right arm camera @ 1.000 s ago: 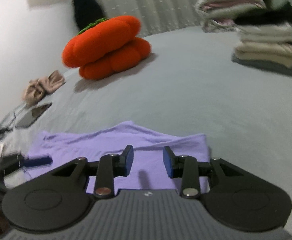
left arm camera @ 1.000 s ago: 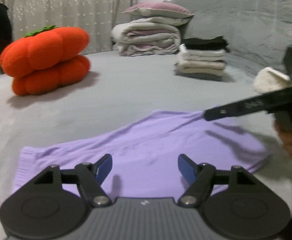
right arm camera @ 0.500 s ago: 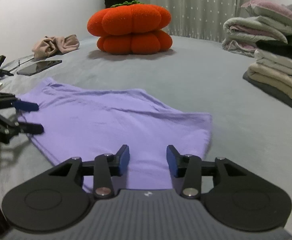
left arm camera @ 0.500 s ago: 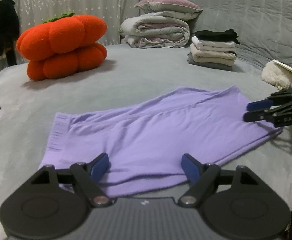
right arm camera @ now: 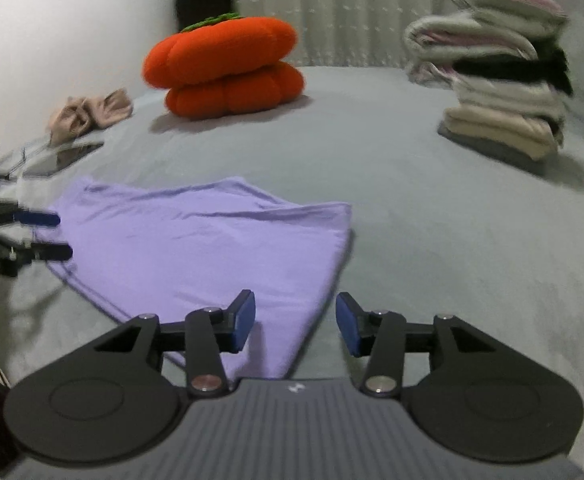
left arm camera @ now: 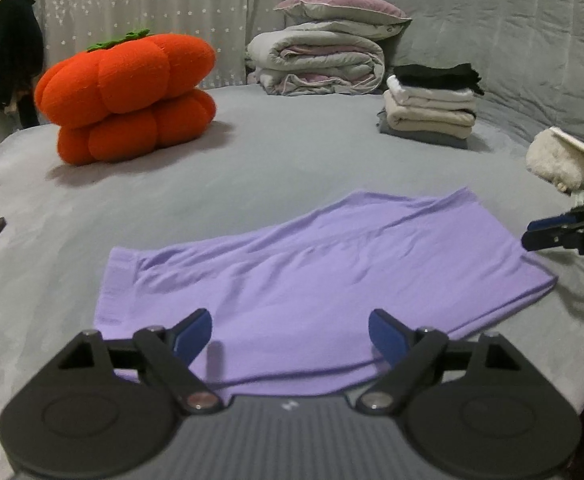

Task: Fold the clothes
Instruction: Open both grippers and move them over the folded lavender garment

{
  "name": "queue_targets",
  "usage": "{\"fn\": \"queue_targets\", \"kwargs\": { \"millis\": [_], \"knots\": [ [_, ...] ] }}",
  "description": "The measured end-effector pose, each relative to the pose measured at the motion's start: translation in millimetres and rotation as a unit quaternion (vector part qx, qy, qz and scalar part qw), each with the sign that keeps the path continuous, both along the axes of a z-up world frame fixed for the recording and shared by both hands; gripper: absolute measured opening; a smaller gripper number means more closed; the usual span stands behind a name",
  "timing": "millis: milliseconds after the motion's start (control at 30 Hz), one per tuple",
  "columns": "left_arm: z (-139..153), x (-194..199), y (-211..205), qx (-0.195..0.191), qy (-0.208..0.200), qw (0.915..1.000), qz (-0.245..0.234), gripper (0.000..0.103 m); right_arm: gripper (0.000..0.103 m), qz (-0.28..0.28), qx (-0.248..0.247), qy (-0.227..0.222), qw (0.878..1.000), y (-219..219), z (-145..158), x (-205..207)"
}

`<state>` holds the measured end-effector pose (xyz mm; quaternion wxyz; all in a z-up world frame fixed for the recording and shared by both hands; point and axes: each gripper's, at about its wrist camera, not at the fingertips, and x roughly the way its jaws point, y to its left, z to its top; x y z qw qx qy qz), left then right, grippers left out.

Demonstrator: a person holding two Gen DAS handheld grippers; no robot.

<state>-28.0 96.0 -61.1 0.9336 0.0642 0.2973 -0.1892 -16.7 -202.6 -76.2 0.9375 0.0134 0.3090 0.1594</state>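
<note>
A lilac garment (left arm camera: 323,272) lies spread flat on the grey bed (left arm camera: 292,160), folded into a rough rectangle with a few wrinkles. My left gripper (left arm camera: 290,326) hovers over its near edge; its jaws are opening and nothing is between them. In the right wrist view the garment (right arm camera: 196,240) stretches away to the left, and my right gripper (right arm camera: 295,312) stands open over its near corner, holding nothing. Each gripper shows in the other's view: the right gripper (left arm camera: 531,234) off the garment's right side, the left gripper (right arm camera: 58,236) at its left edge.
An orange pumpkin cushion (left arm camera: 128,96) sits at the back left. A stack of folded clothes (left arm camera: 431,108) and a rolled duvet with a pillow (left arm camera: 319,64) stand at the back. A phone (right arm camera: 64,156) and a crumpled beige cloth (right arm camera: 92,114) lie left. A fluffy white thing (left arm camera: 555,164) lies right.
Both grippers have drawn back from the garment toward its near edges, and both jaws have widened. The garment now lies flat, with the right gripper no longer reaching across it.
</note>
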Motion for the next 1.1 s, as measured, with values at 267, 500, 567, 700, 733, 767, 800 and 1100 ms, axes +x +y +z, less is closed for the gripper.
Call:
{"fn": "queue_targets", "kwargs": {
  "millis": [267,500,567,700,733,767,800,1100],
  "knots": [
    [12,11,-31,-0.043,0.045,0.9980,-0.008,0.096,0.049,-0.056,0.095,0.058,0.992,-26,1,10],
    [20,26,-61,-0.118,0.101,0.9869,-0.044,0.097,0.049,-0.074,0.167,0.101,0.978,-39,-5,13],
    [19,33,-70,-0.141,0.122,0.9812,-0.049,0.097,0.049,-0.081,0.198,0.113,0.970,-46,-7,14],
    [14,46,-86,-0.177,0.159,0.9701,-0.050,0.095,0.048,-0.092,0.252,0.135,0.954,-57,-10,17],
    [13,49,-90,-0.184,0.166,0.9677,-0.049,0.094,0.048,-0.093,0.261,0.139,0.951,-58,-10,17],
    [12,52,-94,-0.189,0.171,0.9657,-0.049,0.094,0.047,-0.093,0.269,0.143,0.948,-59,-10,18],
    [11,55,-98,-0.194,0.177,0.9637,-0.048,0.092,0.047,-0.092,0.275,0.147,0.946,-59,-11,19],
    [8,74,-151,-0.179,0.200,0.9608,-0.070,0.087,0.043,-0.079,0.289,0.164,0.940,-59,-10,16]
  ]
}}
